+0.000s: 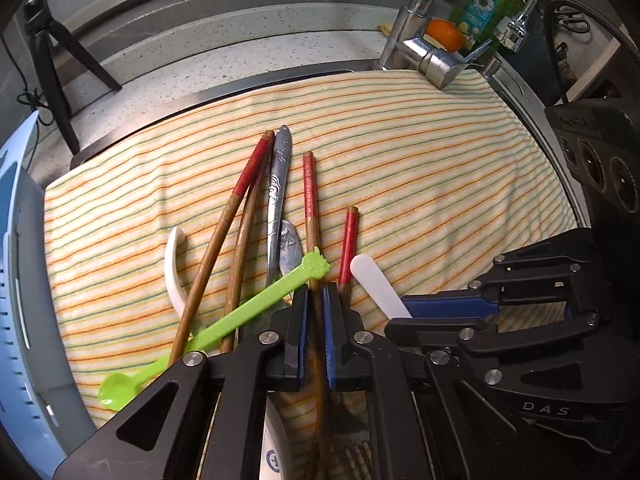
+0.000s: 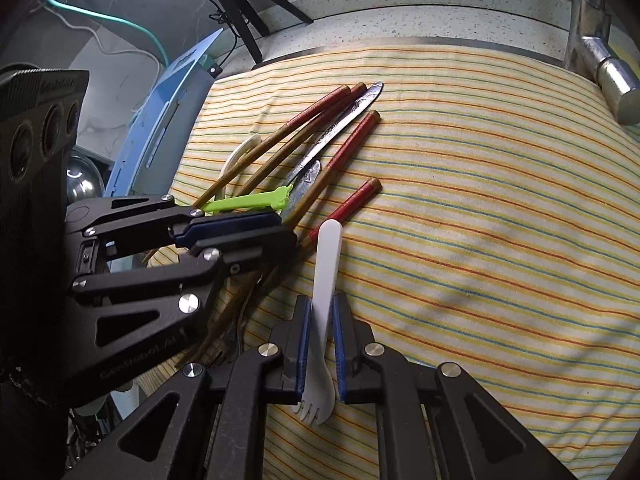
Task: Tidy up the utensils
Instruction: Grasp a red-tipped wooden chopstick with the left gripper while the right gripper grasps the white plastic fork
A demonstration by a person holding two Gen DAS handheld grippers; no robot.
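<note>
Several red-topped wooden chopsticks (image 1: 224, 240), a silver utensil handle (image 1: 278, 184), a green plastic spoon (image 1: 256, 308) and a white curved spoon (image 1: 174, 264) lie in a pile on a striped cloth (image 1: 440, 160). My left gripper (image 1: 316, 308) points steeply down at the pile, shut on one chopstick (image 1: 310, 192) that runs between its blue pads. Right beside it, my right gripper (image 2: 322, 312) is shut on the handle of a white plastic fork (image 2: 328, 256), whose tines show below the pads. In the right wrist view the left gripper (image 2: 280, 228) hides the pile's lower part.
A chrome faucet (image 1: 424, 48) stands at the cloth's far edge, with a green soap bottle (image 1: 488, 4) and an orange object (image 1: 442, 34) behind it. A pale blue rack (image 1: 16, 280) borders the cloth's left side. A black tripod (image 1: 52, 72) stands on the speckled counter. Metal fork tines (image 1: 356, 460) lie under the left gripper.
</note>
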